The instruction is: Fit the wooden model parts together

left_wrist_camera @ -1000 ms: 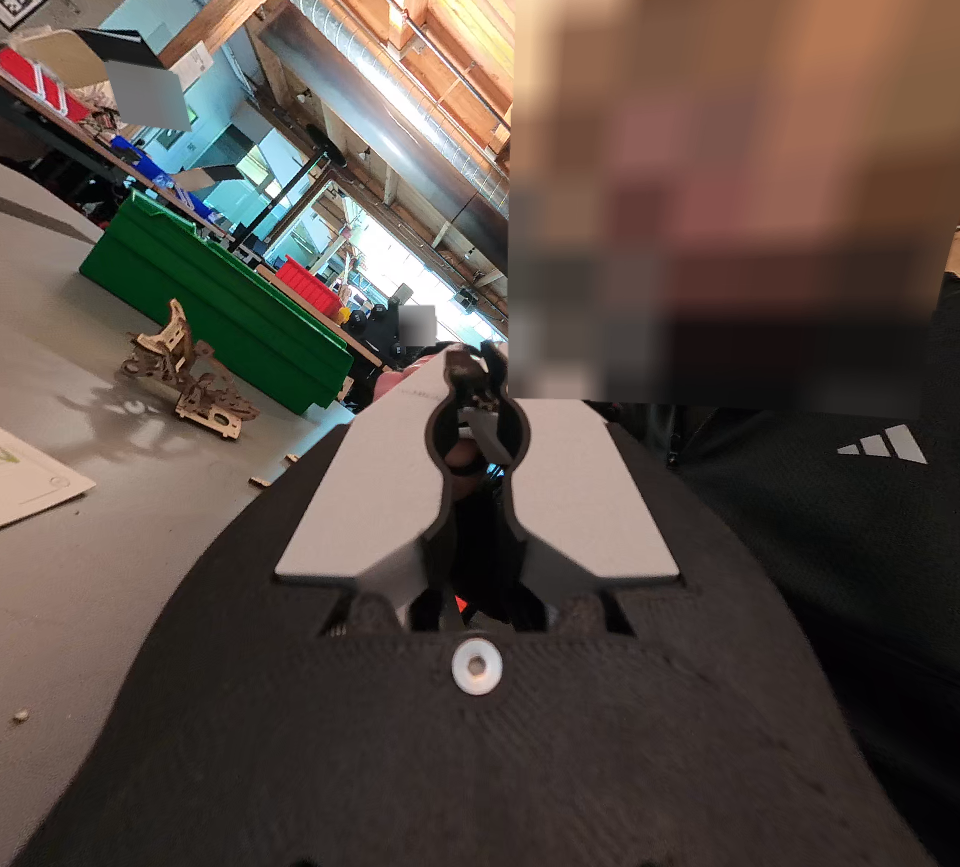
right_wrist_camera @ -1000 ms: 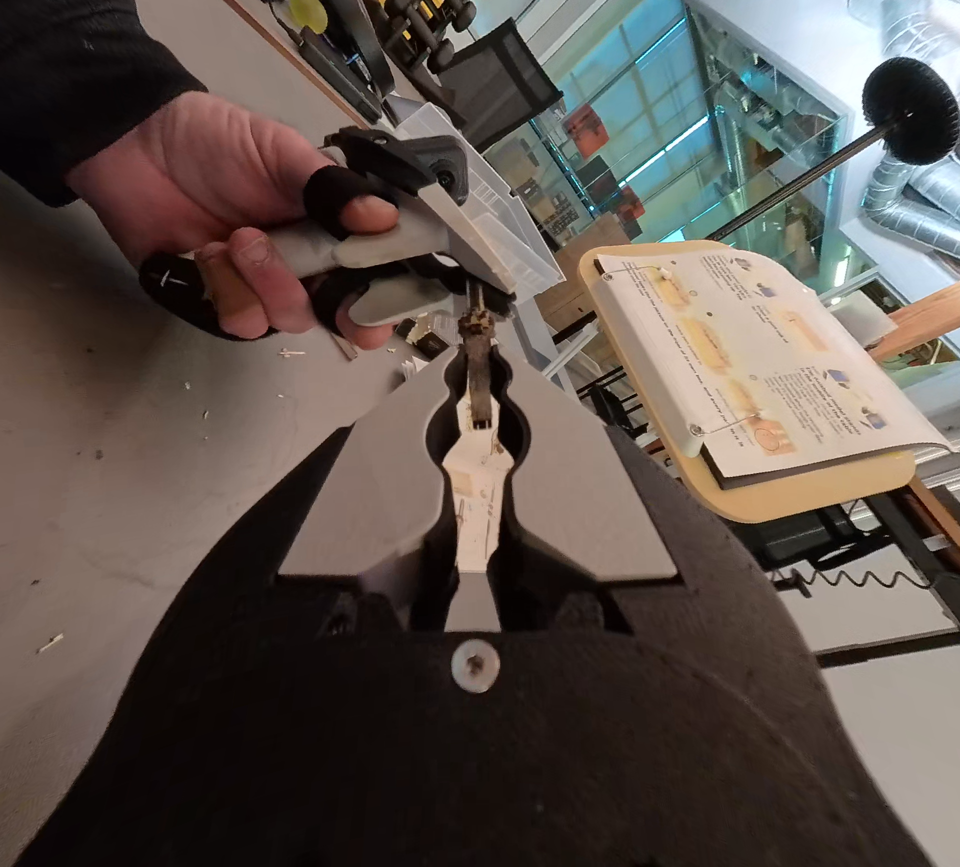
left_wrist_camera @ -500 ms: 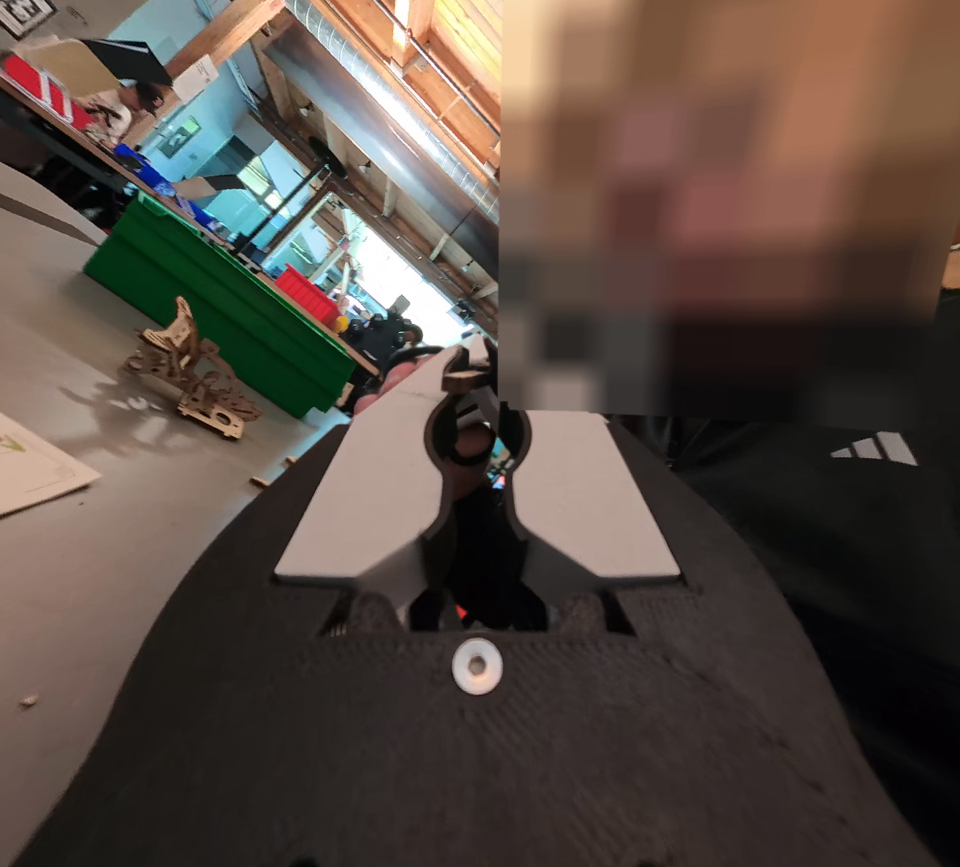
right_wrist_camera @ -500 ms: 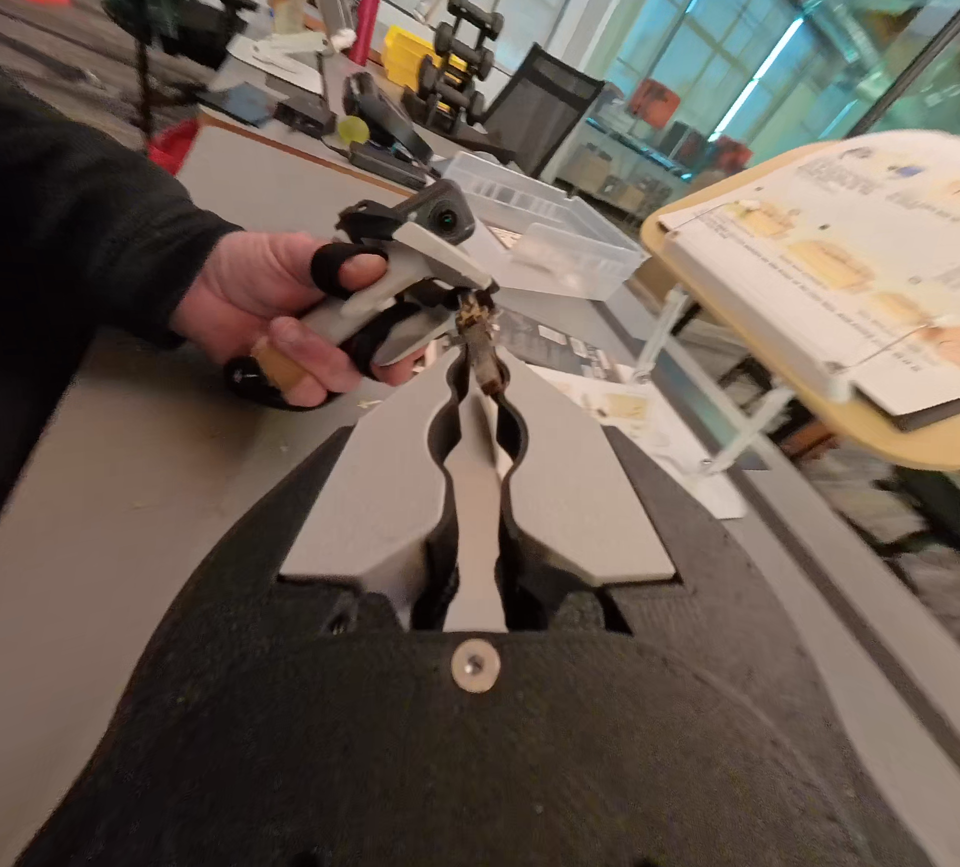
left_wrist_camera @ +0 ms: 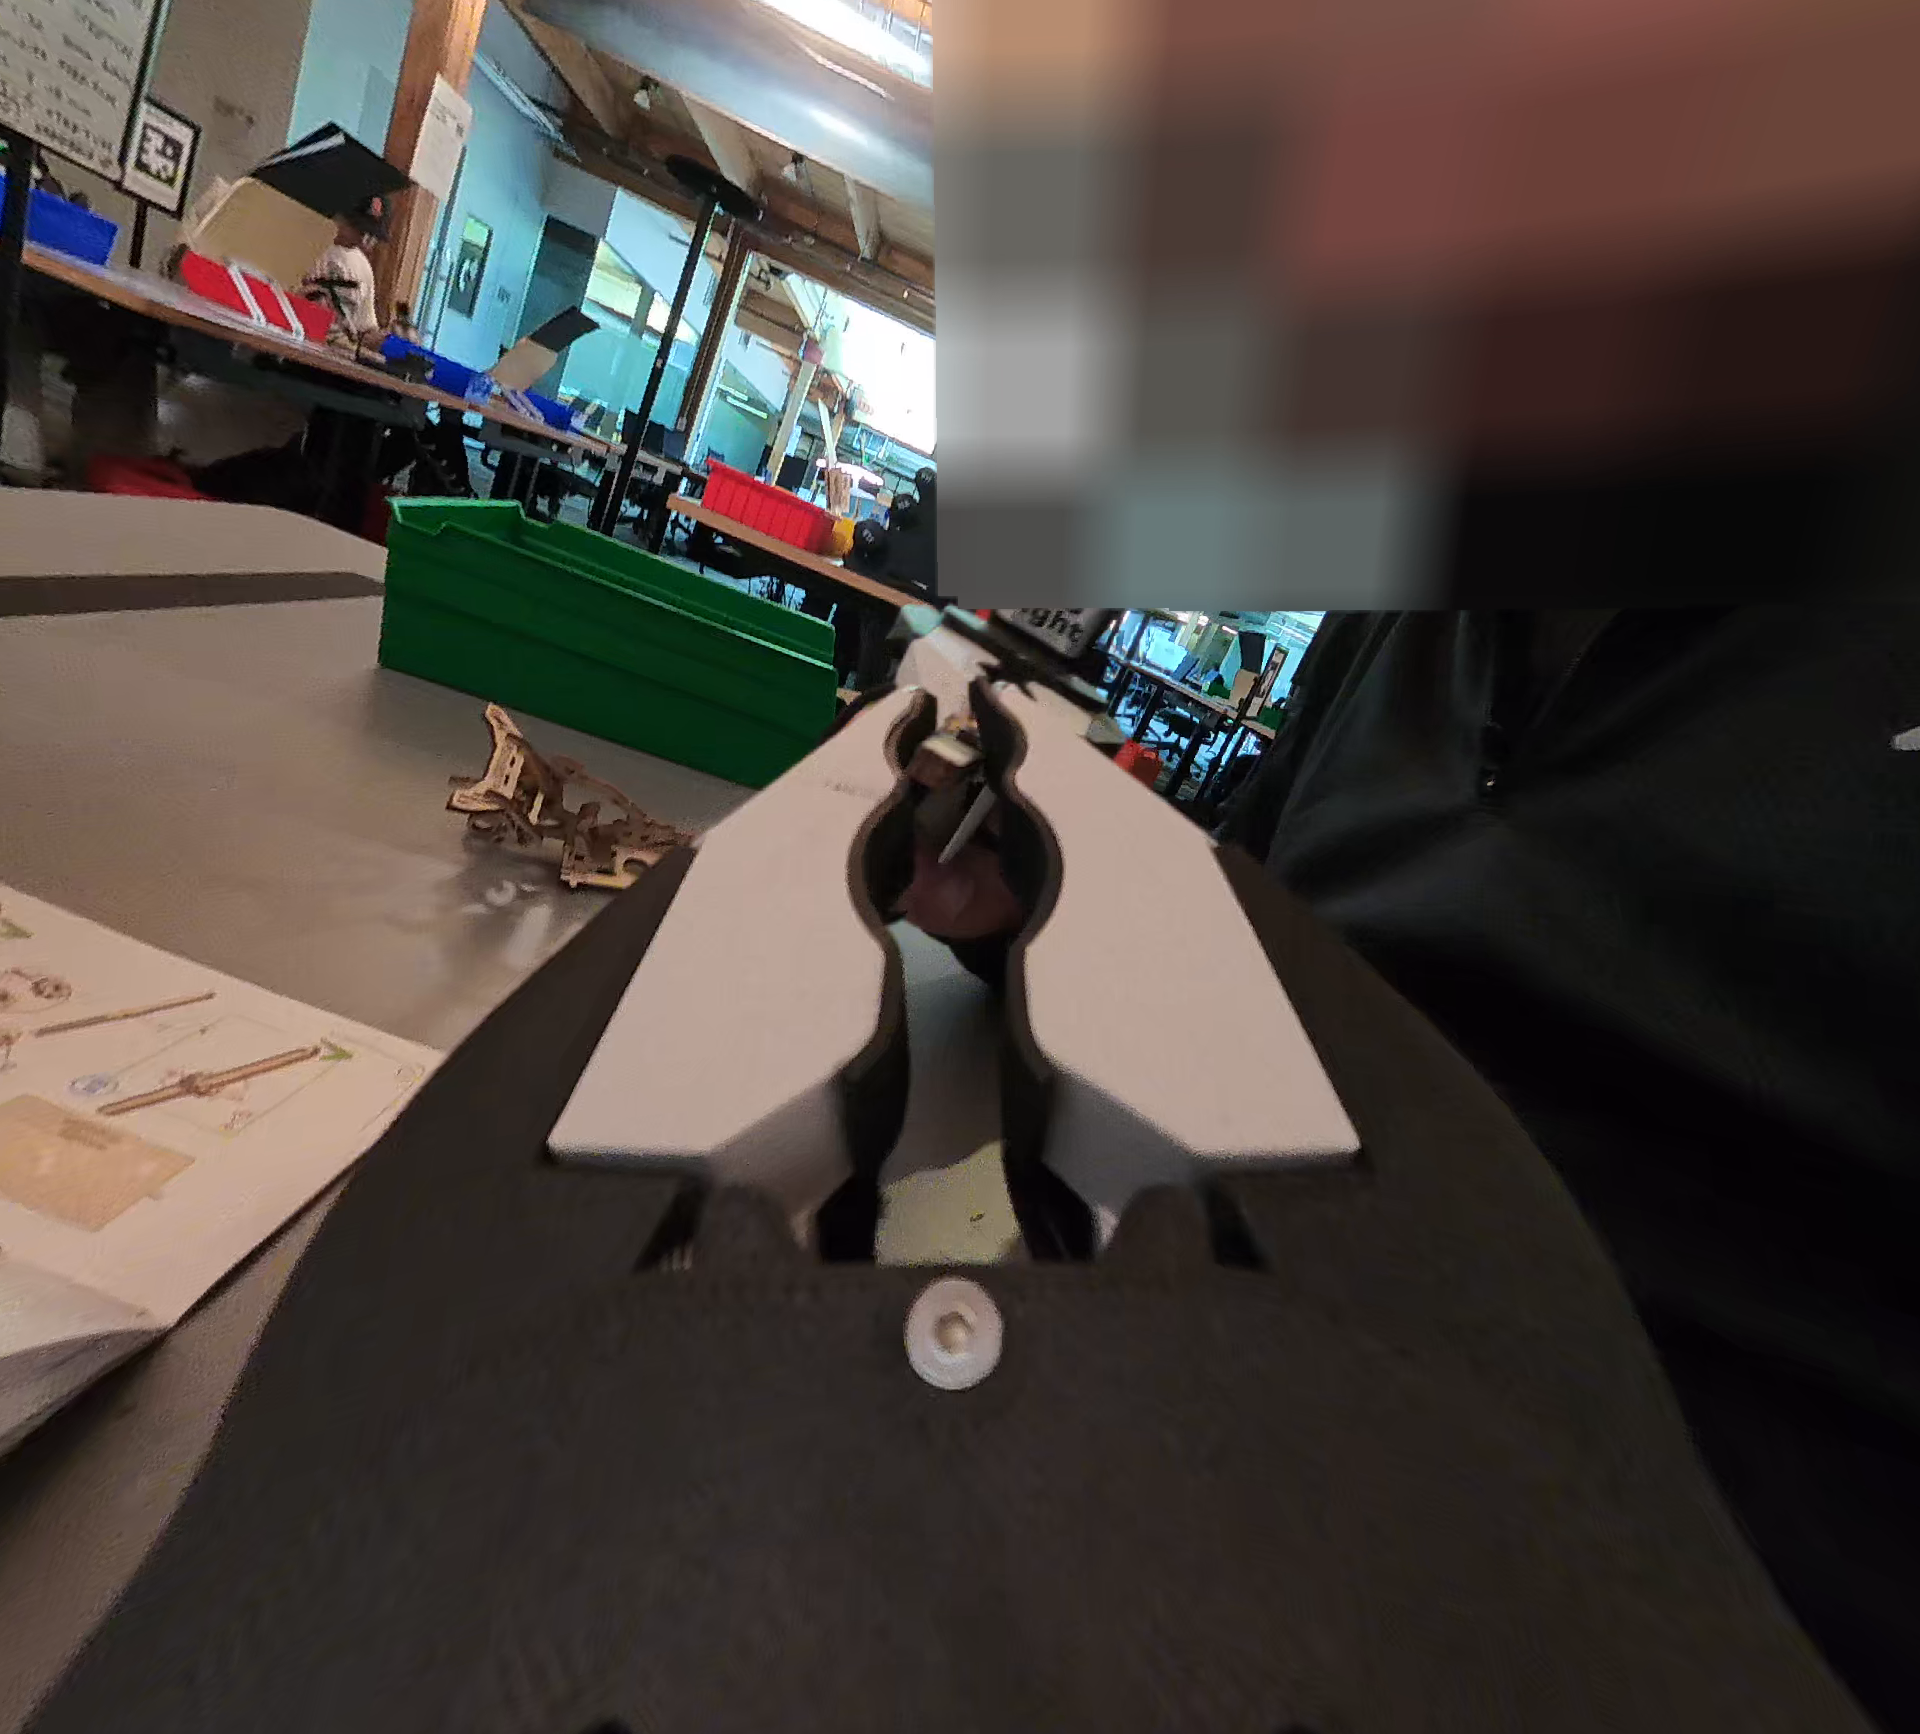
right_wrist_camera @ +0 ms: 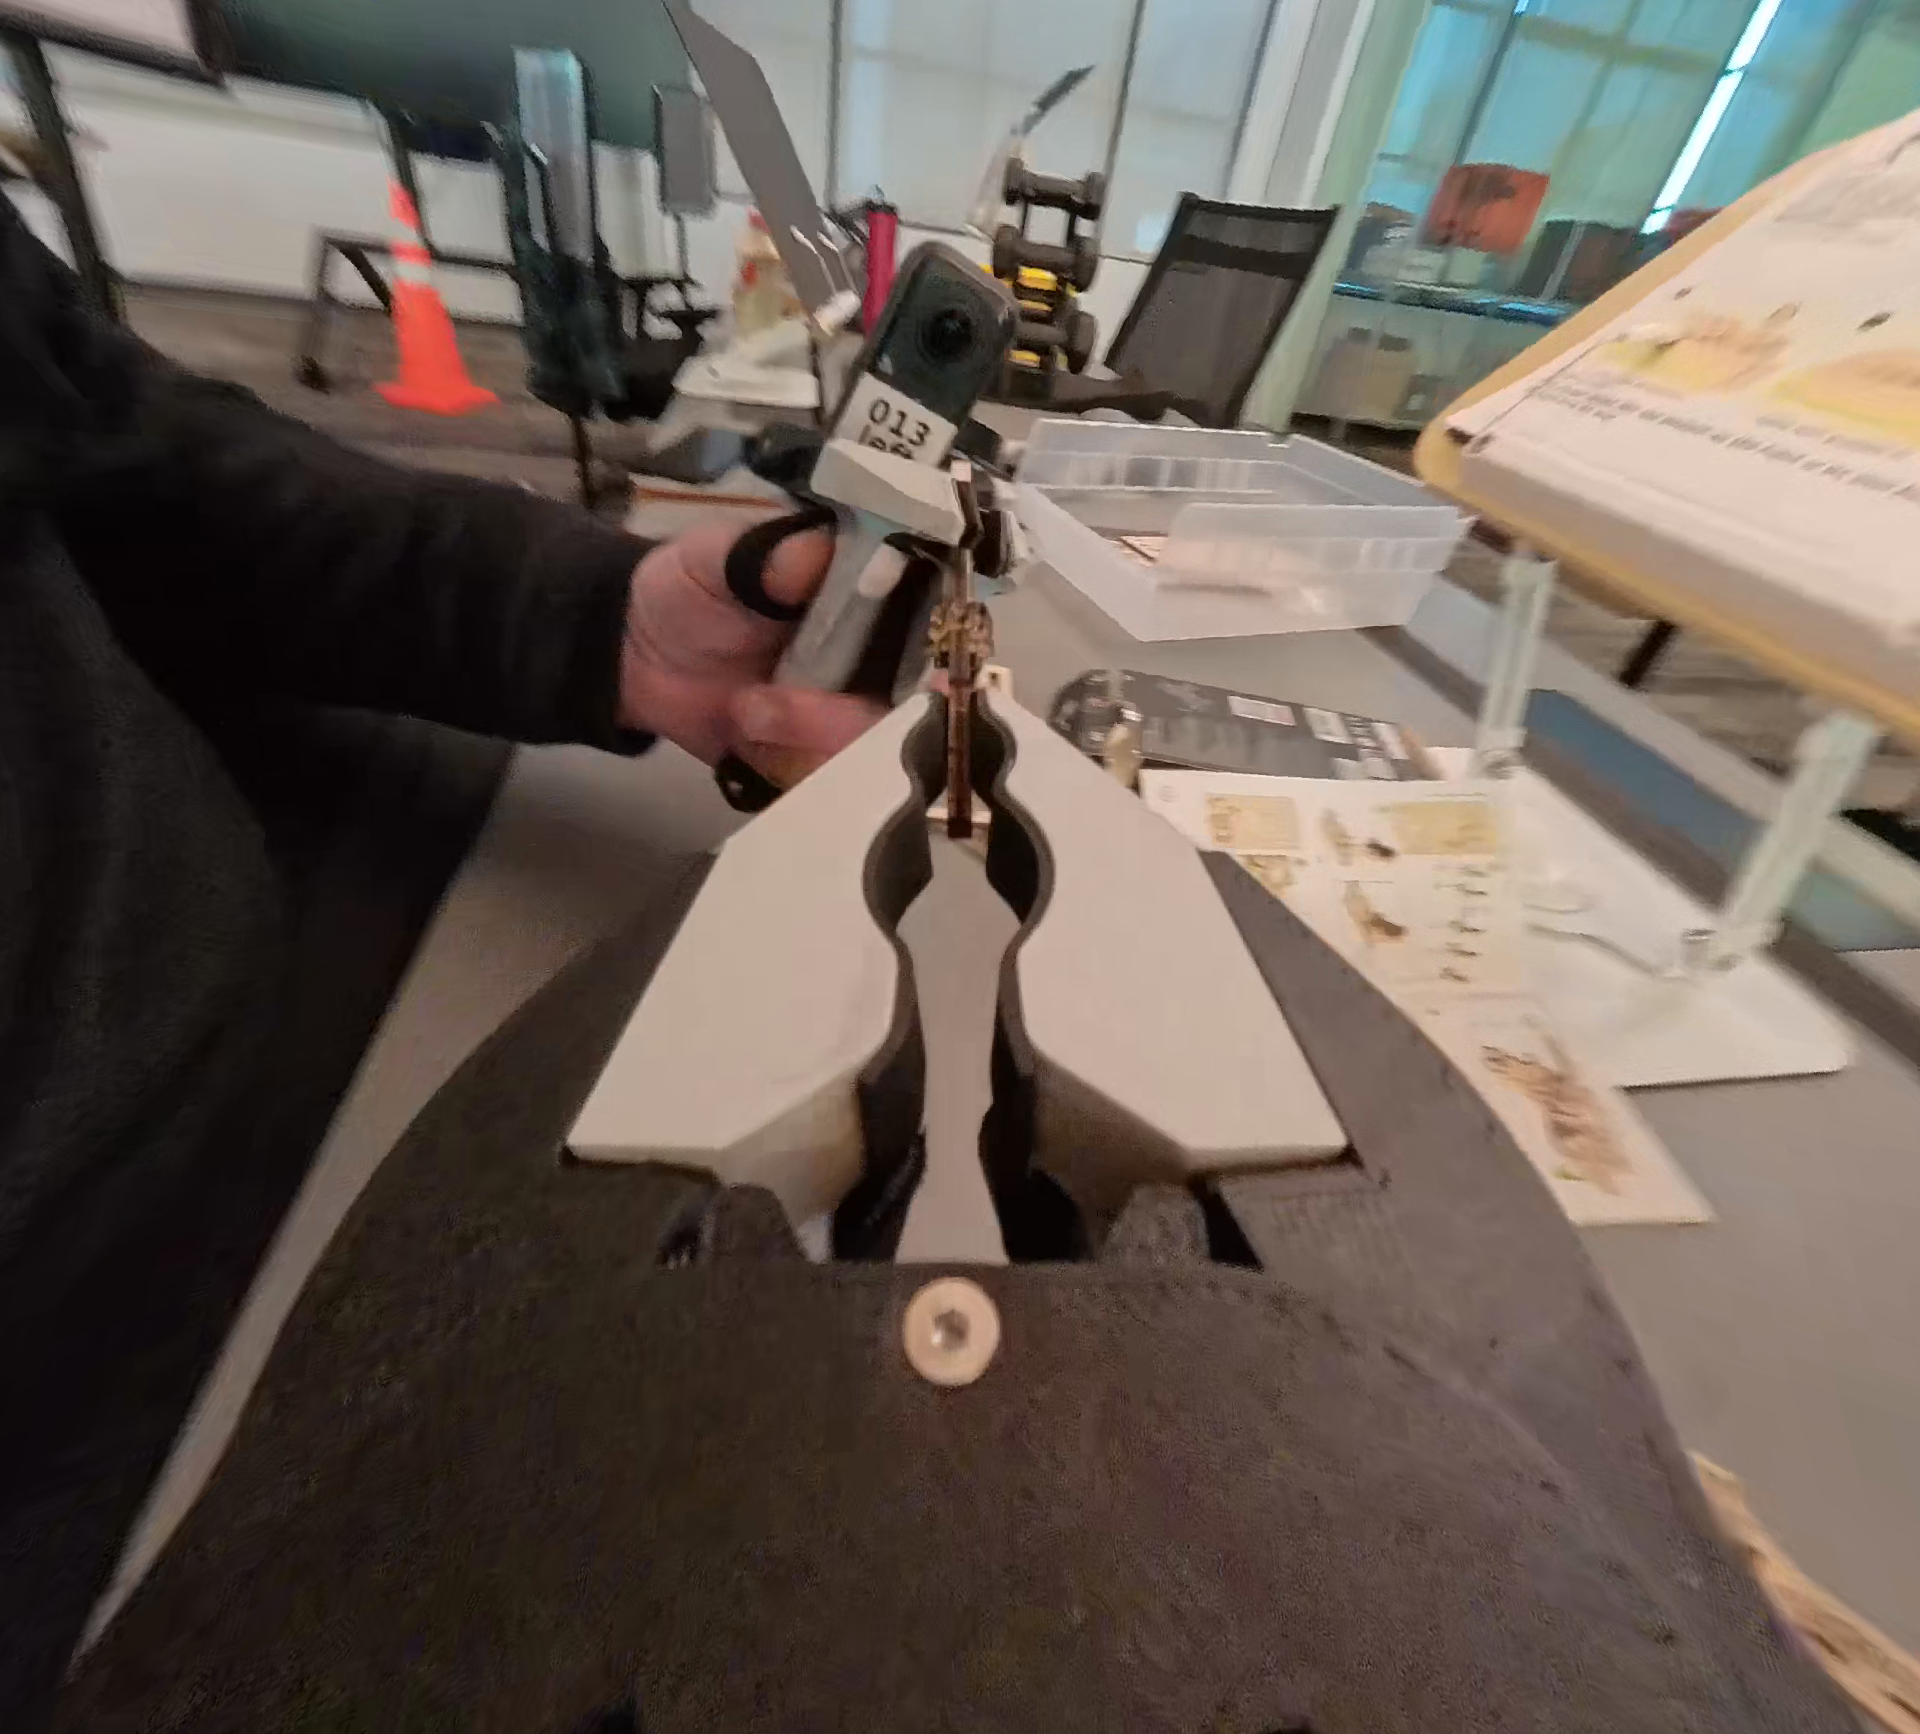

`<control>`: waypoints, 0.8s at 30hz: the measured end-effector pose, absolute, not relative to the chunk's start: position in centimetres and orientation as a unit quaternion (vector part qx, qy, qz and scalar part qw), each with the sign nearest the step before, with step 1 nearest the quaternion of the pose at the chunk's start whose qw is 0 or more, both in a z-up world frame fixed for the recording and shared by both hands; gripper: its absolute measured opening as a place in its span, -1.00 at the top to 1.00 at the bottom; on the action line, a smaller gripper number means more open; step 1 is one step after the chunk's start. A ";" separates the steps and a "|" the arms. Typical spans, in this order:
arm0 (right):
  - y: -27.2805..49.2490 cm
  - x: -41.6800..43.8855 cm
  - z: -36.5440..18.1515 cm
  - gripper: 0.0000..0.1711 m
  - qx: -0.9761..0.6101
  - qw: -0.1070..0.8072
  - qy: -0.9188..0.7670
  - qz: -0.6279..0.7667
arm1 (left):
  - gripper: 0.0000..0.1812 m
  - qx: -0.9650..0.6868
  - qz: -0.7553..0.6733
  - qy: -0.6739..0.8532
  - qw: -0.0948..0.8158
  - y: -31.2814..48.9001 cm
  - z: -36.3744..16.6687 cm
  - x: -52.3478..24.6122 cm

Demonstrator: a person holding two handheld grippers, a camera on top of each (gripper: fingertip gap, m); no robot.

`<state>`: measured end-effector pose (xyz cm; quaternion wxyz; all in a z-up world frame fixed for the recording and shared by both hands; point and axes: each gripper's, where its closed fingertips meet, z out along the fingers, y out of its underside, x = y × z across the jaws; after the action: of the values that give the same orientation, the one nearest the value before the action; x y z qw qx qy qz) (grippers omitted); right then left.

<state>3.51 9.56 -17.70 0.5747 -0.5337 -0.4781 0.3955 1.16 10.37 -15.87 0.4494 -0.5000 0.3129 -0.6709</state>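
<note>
A thin wooden model part (right_wrist_camera: 961, 754) with a small toothed cluster (right_wrist_camera: 962, 635) stands upright between my two grippers above the grey table (right_wrist_camera: 582, 811). My right gripper (right_wrist_camera: 961, 728) is shut on its lower end. My left gripper (right_wrist_camera: 977, 541), held in a hand (right_wrist_camera: 707, 635), grips its upper end. In the left wrist view my left gripper (left_wrist_camera: 948, 734) is shut on a small wooden end of the part (left_wrist_camera: 940, 752), and the right gripper (left_wrist_camera: 1039, 645) shows just beyond it.
A green bin (left_wrist_camera: 603, 635) and a finished wooden sub-assembly (left_wrist_camera: 551, 811) stand on the table to the left. An instruction sheet (left_wrist_camera: 156, 1113) lies nearer. A clear plastic tray (right_wrist_camera: 1247, 541), a dark packet (right_wrist_camera: 1226, 728), loose sheets (right_wrist_camera: 1403, 863) and a booklet on a stand (right_wrist_camera: 1714, 396) are to the right. Left and right tips are no more than a few centimetres apart.
Both grippers have tilted back towards level, still joined by the wooden part. The right fingers have closed tighter on the part's thin end.
</note>
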 end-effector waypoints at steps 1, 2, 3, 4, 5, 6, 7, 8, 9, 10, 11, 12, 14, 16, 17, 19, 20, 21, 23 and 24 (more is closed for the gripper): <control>9.8 3.5 -17.9 0.99 -0.534 0.591 -0.488 0.357 | 0.86 -0.505 -0.673 0.307 0.445 10.6 -16.1 1.0; 10.0 3.5 -18.2 0.99 -0.533 0.606 -0.504 0.308 | 0.79 -0.516 -0.673 0.295 0.441 11.2 -16.4 0.6; 10.0 3.4 -18.5 0.99 -0.530 0.613 -0.521 0.269 | 0.81 -0.529 -0.672 0.282 0.435 11.7 -16.8 0.3; 9.9 3.2 -18.6 0.99 -0.527 0.615 -0.529 0.254 | 0.90 -0.540 -0.672 0.276 0.425 11.9 -17.3 0.1; 9.9 3.0 -18.8 0.99 -0.527 0.615 -0.534 0.242 | 0.91 -0.544 -0.676 0.274 0.415 11.9 -17.7 0.0; 9.8 3.0 -18.9 0.99 -0.524 0.619 -0.542 0.224 | 0.92 -0.545 -0.680 0.271 0.409 11.8 -17.9 -0.1; 9.8 3.0 -18.9 0.99 -0.519 0.623 -0.547 0.208 | 0.92 -0.544 -0.684 0.266 0.406 11.8 -18.0 -0.1; 9.7 2.9 -18.9 0.99 -0.518 0.624 -0.550 0.199 | 0.92 -0.540 -0.692 0.260 0.403 11.8 -18.0 -0.1; 9.8 2.9 -19.0 0.99 -0.518 0.626 -0.552 0.191 | 0.93 -0.537 -0.697 0.255 0.401 11.8 -18.0 -0.1; 9.8 3.0 -19.0 0.99 -0.514 0.629 -0.556 0.175 | 0.93 -0.537 -0.699 0.251 0.400 11.9 -18.1 -0.1; 9.8 3.0 -19.1 1.00 -0.510 0.632 -0.560 0.162 | 0.93 -0.534 -0.702 0.250 0.399 11.9 -18.1 -0.1; 9.7 2.9 -19.1 1.00 -0.509 0.633 -0.561 0.160 | 0.94 -0.531 -0.706 0.249 0.398 11.9 -18.0 -0.1; 9.7 3.0 -19.1 1.00 -0.510 0.633 -0.561 0.157 | 0.94 -0.530 -0.708 0.248 0.395 11.9 -18.1 -0.1; 9.7 2.9 -19.0 1.00 -0.508 0.635 -0.561 0.155 | 0.94 -0.527 -0.710 0.248 0.396 11.8 -18.0 -0.1; 9.7 2.9 -19.0 1.00 -0.508 0.635 -0.561 0.155 | 0.94 -0.527 -0.711 0.248 0.395 11.8 -18.0 -0.1; 9.7 2.9 -19.1 1.00 -0.506 0.635 -0.564 0.148 | 0.94 -0.527 -0.711 0.247 0.395 11.8 -18.0 -0.1; 9.7 2.9 -19.1 1.00 -0.507 0.635 -0.564 0.150 | 0.95 -0.526 -0.711 0.247 0.395 11.8 -18.0 -0.2; 9.7 2.9 -19.1 1.00 -0.507 0.634 -0.563 0.153 | 0.95 -0.525 -0.711 0.247 0.396 11.7 -18.0 -0.2; 9.8 3.0 -19.2 0.99 -0.510 0.633 -0.560 0.162 | 0.96 -0.525 -0.706 0.251 0.403 11.7 -17.7 -0.2; 10.0 3.0 -19.4 0.99 -0.513 0.629 -0.559 0.169 | 0.97 -0.529 -0.697 0.256 0.411 11.7 -17.7 -0.1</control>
<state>3.00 9.98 -19.39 0.6291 -0.5135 -0.5586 0.1690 -0.13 11.67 -17.65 0.4106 -0.5294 0.2559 -0.6969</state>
